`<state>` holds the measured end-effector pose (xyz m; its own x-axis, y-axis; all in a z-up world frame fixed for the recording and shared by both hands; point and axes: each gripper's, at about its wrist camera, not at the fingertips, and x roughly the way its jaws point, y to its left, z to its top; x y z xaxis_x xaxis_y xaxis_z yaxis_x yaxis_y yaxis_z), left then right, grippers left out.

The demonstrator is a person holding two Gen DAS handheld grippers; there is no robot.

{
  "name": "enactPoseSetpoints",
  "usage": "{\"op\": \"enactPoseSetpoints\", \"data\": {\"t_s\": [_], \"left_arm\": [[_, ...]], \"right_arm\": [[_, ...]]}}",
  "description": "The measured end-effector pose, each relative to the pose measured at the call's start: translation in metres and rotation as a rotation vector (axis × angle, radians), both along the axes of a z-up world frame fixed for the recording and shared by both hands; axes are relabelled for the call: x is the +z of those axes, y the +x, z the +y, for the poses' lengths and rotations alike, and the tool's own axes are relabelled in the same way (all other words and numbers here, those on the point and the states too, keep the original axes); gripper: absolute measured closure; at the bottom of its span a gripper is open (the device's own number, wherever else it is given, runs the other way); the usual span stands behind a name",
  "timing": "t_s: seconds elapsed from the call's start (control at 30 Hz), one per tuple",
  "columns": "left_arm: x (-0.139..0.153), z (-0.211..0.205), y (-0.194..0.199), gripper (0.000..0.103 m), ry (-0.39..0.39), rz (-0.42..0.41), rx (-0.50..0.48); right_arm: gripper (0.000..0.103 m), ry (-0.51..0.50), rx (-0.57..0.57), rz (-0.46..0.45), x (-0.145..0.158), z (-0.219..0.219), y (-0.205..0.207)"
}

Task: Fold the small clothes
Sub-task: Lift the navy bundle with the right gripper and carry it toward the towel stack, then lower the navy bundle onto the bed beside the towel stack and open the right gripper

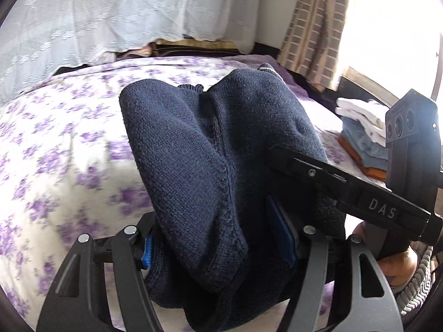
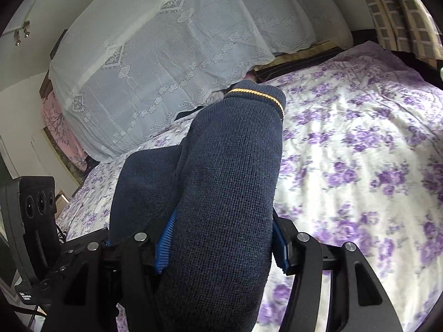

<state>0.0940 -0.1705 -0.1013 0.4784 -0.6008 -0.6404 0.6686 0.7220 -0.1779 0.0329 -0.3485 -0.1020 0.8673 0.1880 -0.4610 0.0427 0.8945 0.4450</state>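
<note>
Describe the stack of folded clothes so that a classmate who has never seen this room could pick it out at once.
Start at the bed with the purple-flowered bedspread and follow it to the side by the checked curtain. There sits the stack of folded clothes: white on top, blue in the middle, orange at the bottom. Unlike the dark navy knit garment, it lies neatly folded and untouched.

The left gripper [image 1: 218, 251] was clamped on a bunched navy-blue knitted garment [image 1: 199, 166], which rose between its blue-padded fingers [image 1: 282, 235] over a white bedspread printed with purple flowers [image 1: 63, 149]. The right gripper [image 1: 346, 191] crossed in from the right, touching the knit. A stack of folded clothes [image 1: 360, 132] lay beyond it.
</note>
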Motion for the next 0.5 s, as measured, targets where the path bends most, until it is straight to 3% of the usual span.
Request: {"op": "enactPoseSetpoints", "data": {"t_s": [0.5], "left_arm": [[-0.005,-0.152,-0.046,0.038,0.038,0.11,-0.297]], "right_arm": [[0.044,-0.033,-0.258,0.123,-0.003,-0.117,-0.093]]}}
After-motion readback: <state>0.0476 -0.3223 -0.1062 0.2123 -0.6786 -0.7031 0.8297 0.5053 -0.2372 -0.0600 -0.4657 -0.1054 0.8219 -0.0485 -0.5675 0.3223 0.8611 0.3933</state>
